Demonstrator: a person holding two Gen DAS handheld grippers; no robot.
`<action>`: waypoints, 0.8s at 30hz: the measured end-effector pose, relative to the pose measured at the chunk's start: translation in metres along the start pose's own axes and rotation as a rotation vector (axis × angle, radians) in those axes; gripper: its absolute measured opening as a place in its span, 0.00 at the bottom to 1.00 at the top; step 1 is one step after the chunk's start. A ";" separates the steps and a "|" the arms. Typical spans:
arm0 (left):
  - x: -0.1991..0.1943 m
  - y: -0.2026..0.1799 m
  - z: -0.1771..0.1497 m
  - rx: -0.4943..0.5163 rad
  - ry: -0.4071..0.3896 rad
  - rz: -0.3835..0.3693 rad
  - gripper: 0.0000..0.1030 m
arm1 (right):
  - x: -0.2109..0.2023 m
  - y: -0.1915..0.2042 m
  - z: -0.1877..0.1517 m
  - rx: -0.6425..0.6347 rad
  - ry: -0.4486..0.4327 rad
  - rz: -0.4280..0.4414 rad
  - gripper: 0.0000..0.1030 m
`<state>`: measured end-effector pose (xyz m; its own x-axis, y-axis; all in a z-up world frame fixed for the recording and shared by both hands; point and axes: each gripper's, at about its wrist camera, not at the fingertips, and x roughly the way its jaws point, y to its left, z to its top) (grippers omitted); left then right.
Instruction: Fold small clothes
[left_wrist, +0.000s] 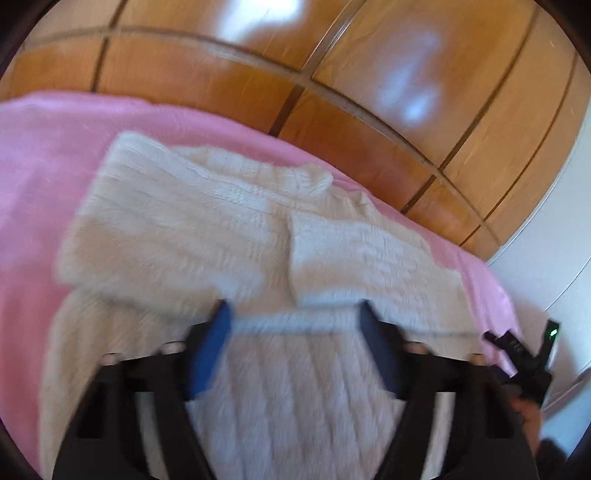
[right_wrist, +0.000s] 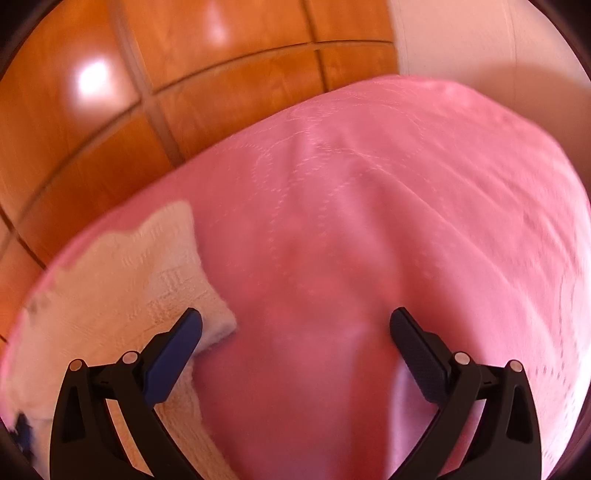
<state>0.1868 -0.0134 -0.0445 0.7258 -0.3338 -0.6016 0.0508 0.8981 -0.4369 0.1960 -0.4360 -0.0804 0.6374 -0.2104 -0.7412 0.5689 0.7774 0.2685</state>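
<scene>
A cream cable-knit sweater (left_wrist: 221, 236) lies on the pink bedspread (left_wrist: 40, 177), both sleeves folded in across its body. My left gripper (left_wrist: 295, 314) hovers over the sweater's lower part with its jaws wide apart and nothing pinched between them. The picture is blurred. In the right wrist view my right gripper (right_wrist: 295, 325) is open above the bare pink bedspread (right_wrist: 369, 206), beside the sweater's right edge (right_wrist: 122, 288). Its blue left finger (right_wrist: 177, 350) overlaps that edge in the picture. My right gripper's black body (left_wrist: 528, 365) shows at the far right of the left wrist view.
Glossy wooden wardrobe doors (left_wrist: 332, 81) stand just beyond the bed's far edge. A white wall (right_wrist: 461, 40) rises at the bed's right end. A wide stretch of pink cover lies to the right of the sweater.
</scene>
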 end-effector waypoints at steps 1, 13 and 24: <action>-0.005 0.000 -0.004 0.005 -0.002 0.021 0.76 | -0.001 -0.005 0.001 0.017 0.003 0.017 0.98; -0.070 0.024 -0.047 0.019 -0.008 0.071 0.81 | -0.065 -0.022 -0.052 -0.121 0.045 0.365 0.84; -0.123 0.079 -0.077 -0.010 0.035 0.073 0.67 | -0.098 -0.071 -0.094 -0.065 0.208 0.637 0.48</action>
<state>0.0490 0.0767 -0.0570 0.7028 -0.2775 -0.6550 -0.0084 0.9175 -0.3977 0.0440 -0.4150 -0.0846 0.7209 0.4148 -0.5553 0.0783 0.7473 0.6599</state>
